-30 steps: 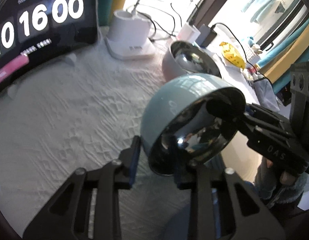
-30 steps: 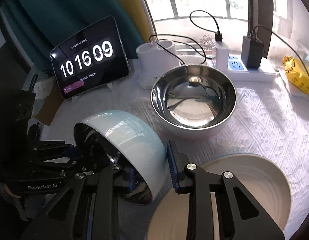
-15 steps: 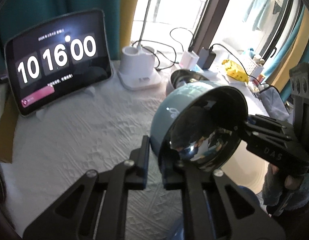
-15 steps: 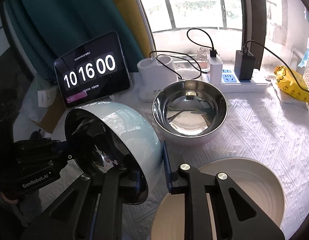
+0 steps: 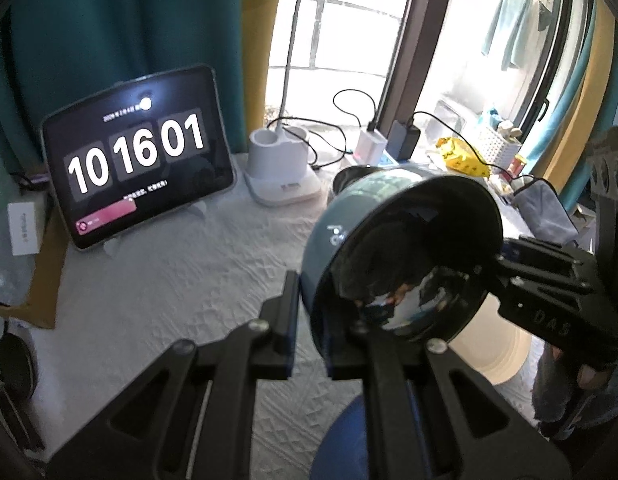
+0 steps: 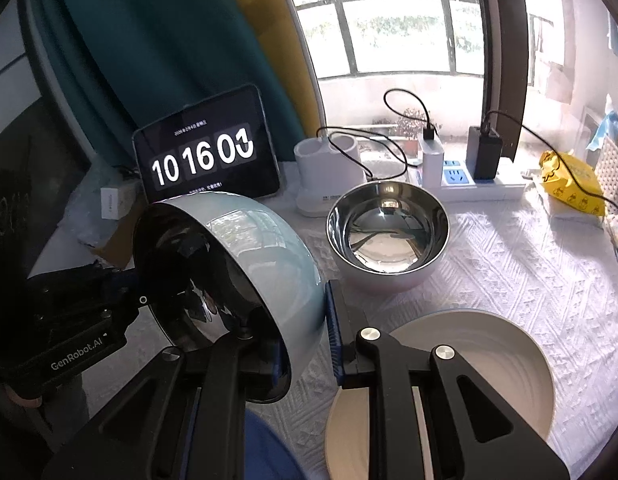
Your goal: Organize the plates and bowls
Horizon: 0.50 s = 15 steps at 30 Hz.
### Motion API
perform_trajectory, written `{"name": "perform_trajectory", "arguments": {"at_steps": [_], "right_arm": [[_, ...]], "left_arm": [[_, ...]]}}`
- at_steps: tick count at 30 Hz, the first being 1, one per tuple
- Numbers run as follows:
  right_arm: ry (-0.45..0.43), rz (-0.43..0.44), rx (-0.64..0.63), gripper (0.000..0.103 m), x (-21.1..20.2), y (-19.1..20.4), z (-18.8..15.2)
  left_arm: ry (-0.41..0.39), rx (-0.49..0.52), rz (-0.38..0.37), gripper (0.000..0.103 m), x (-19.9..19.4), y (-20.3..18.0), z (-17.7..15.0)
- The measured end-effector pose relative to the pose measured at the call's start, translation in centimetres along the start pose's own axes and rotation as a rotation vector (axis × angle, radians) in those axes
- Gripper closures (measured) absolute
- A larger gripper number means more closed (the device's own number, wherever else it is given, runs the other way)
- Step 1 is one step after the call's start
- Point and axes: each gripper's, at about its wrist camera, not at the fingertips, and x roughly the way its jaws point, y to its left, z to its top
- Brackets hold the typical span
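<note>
Blue bowl (image 5: 389,256) tilted above table, rim pinched between left gripper (image 5: 309,344) and right gripper (image 6: 305,344)

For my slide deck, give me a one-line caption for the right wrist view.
Both grippers, right gripper and left gripper, hold a tilted blue bowl beside a steel bowl and cream plate.

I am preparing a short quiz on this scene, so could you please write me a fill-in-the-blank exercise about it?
1. Both grippers clamp the rim of the ___ bowl.
2. That bowl is held tipped on its ___, off the cloth.
3. The bowl standing behind the cream plate is lined with shiny ___.
4. The tablet clock stands to the ___ of the white holder.

Missing words: blue; side; steel; left
</note>
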Motion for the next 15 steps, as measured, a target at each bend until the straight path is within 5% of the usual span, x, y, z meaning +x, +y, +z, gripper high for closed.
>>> {"name": "perform_trajectory", "arguments": {"at_steps": [15], "right_arm": [[-0.031, 0.018, -0.01, 0.083, -3.7, 1.1, -1.7]], "left_arm": [[-0.04, -0.007, 0.03, 0.094, -3.6, -1.8, -2.5]]}}
